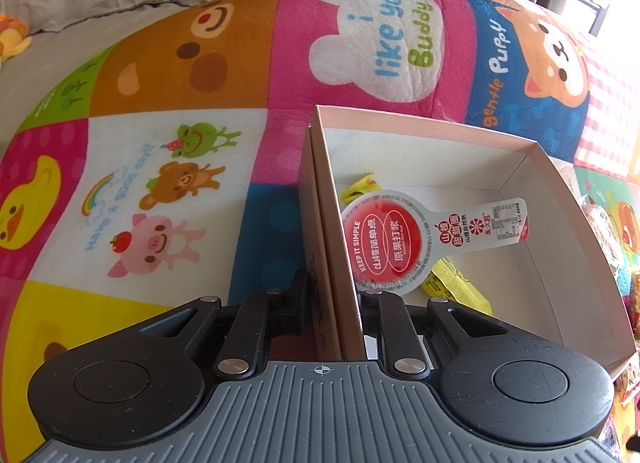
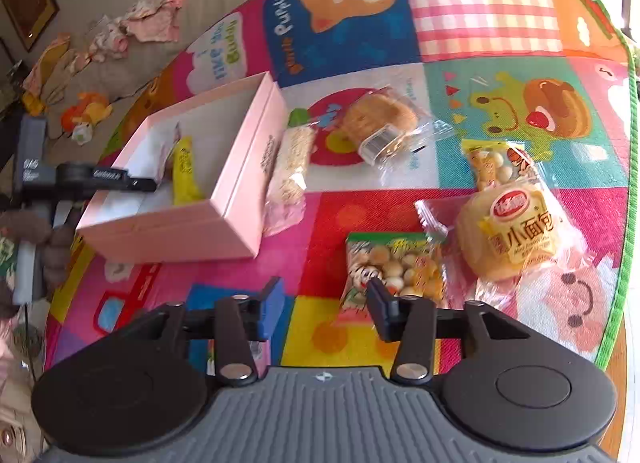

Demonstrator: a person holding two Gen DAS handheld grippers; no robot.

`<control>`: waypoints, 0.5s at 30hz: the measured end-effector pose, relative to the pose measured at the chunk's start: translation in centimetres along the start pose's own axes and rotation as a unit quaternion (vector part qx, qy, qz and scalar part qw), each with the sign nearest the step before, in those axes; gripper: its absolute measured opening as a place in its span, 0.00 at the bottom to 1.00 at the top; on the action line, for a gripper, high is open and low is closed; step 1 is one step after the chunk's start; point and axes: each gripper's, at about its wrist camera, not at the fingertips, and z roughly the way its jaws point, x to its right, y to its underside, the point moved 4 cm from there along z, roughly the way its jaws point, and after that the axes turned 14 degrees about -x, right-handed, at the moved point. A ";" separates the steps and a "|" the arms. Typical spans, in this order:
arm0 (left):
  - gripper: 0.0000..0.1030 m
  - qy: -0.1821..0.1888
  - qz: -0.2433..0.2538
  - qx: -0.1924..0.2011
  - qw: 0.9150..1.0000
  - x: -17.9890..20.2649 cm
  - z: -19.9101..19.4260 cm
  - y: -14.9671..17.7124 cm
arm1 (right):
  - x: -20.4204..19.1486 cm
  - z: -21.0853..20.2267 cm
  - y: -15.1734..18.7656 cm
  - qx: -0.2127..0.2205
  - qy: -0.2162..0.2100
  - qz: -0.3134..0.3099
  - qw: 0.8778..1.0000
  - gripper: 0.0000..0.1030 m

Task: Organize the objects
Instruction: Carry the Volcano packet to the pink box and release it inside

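The left gripper (image 1: 332,295) is clamped on the near side wall of the open pink cardboard box (image 1: 532,151), one finger outside the wall and one inside. The box sits on a colourful cartoon-patterned play mat (image 1: 180,75). Inside it lie a round red-and-white sealed jelly cup with a long paper tab (image 1: 390,241) and, partly under that cup, a yellow snack packet (image 1: 460,283). The right gripper (image 2: 326,301) hovers above the mat with its fingers spread apart and nothing between them. Just beyond its fingertips lies a green-topped clear bag of small round biscuits (image 2: 394,267). To the right of that bag is a wrapped yellow bread bun (image 2: 516,231), and farther back are a similar yellow-topped biscuit bag (image 2: 496,163), a clear-wrapped pastry (image 2: 384,123) and a pale rice-cracker bar (image 2: 292,167) just beside the box's outer wall.
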 end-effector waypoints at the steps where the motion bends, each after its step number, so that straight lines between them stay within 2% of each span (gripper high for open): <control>1: 0.18 0.001 -0.001 0.000 1.000 0.0 0.0 0.0 | -0.9 -0.2 0.8 -0.004 0.000 -0.016 1.000 0.62; 4: 0.18 0.000 -0.001 0.001 1.000 0.0 0.0 0.0 | -3.5 -0.1 2.8 -0.021 -0.004 -0.059 0.998 0.63; 8: 0.17 0.001 -0.002 0.001 1.000 0.0 0.0 0.0 | -6.0 1.1 4.1 -0.026 0.033 -0.106 0.993 0.63; 11: 0.17 0.001 -0.001 0.000 1.000 0.0 0.0 0.0 | -6.2 2.3 4.0 -0.029 0.063 -0.107 0.992 0.63; 15: 0.17 -0.002 0.001 -0.006 1.000 0.0 -0.2 0.1 | -6.4 3.3 3.8 -0.030 0.083 -0.103 0.991 0.61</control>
